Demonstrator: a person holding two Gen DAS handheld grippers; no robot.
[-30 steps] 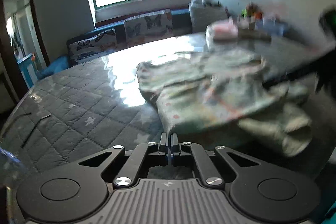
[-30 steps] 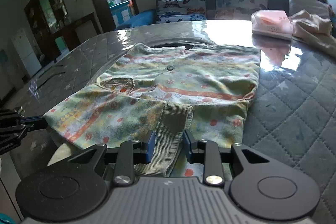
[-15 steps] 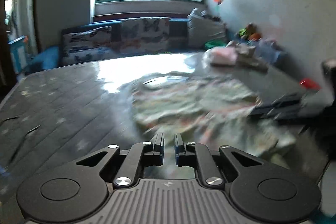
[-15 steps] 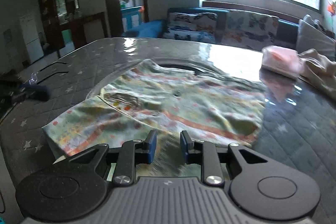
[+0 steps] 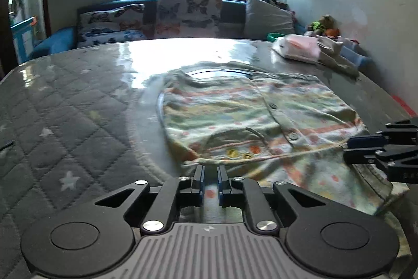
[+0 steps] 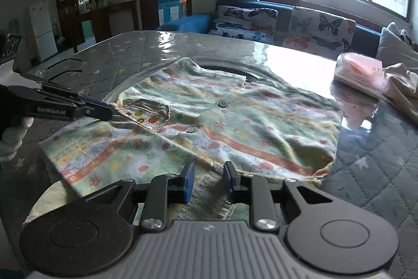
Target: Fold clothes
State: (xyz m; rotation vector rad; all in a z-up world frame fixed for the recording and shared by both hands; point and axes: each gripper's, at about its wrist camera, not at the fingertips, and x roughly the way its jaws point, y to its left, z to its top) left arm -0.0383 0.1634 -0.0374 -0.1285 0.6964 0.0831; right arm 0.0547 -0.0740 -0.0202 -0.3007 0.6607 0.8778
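Note:
A pale green child's shirt with orange stripes, buttons and a small pocket lies spread on the quilted table. My left gripper hovers low at the shirt's near folded edge. Its jaws stand narrowly apart and cloth shows in the gap. From the right wrist, the left gripper has its tips at the shirt beside the pocket. My right gripper is shut on the ribbed green cuff at the shirt's lower hem. In the left wrist view the right gripper enters from the right edge.
A pink tissue pack and a crumpled beige cloth lie at the table's far right. A sofa with butterfly cushions stands behind the table. A gloved hand holds the left gripper at the table's near left edge.
My left gripper's jaws have parted a little and it has swung across to the shirt's edge by the pocket. The right gripper has rolled slightly, with the cuff still between its fingers.

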